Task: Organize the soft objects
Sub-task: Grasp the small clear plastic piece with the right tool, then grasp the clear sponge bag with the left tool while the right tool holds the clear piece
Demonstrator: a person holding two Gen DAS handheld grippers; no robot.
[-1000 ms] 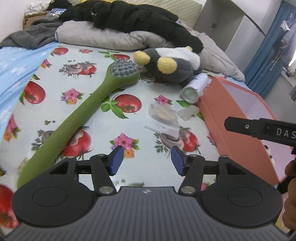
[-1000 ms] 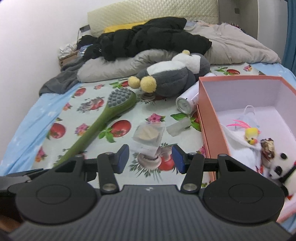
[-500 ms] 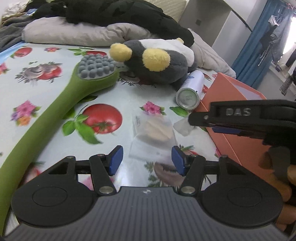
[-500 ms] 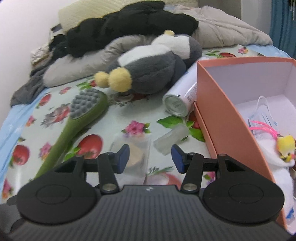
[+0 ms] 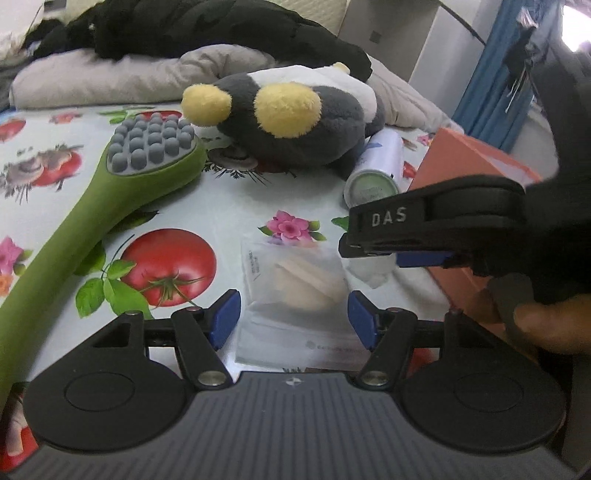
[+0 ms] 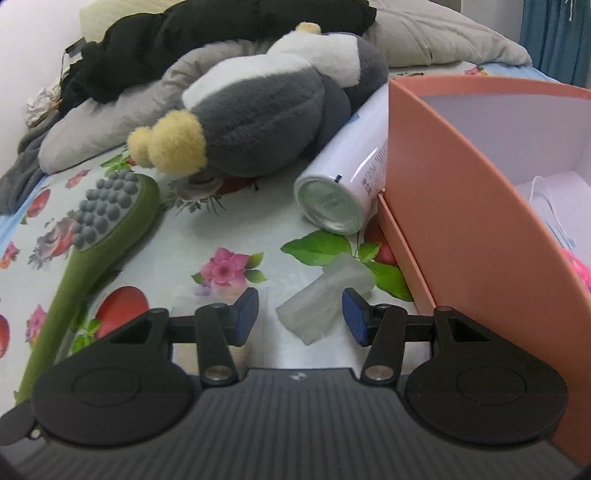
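Note:
My left gripper (image 5: 293,319) is open, its blue pads on either side of a clear plastic bag with beige pads inside (image 5: 295,291) lying on the bedsheet. My right gripper (image 6: 300,317) is open around a small translucent wrapped packet (image 6: 325,299); it also shows from the side in the left wrist view (image 5: 406,236). A grey and white plush penguin with yellow feet (image 5: 295,122) (image 6: 258,122) lies behind. The orange box (image 6: 461,221) stands at the right, soft items inside it.
A green long-handled massage brush (image 5: 110,195) (image 6: 99,236) lies at the left. A white spray can (image 6: 351,177) (image 5: 373,173) lies against the box. Grey bedding and black clothes (image 5: 184,33) pile up at the back.
Both grippers have moved forward and down toward the bed. The left now straddles the plastic bag, the right straddles the small packet. Both stay open.

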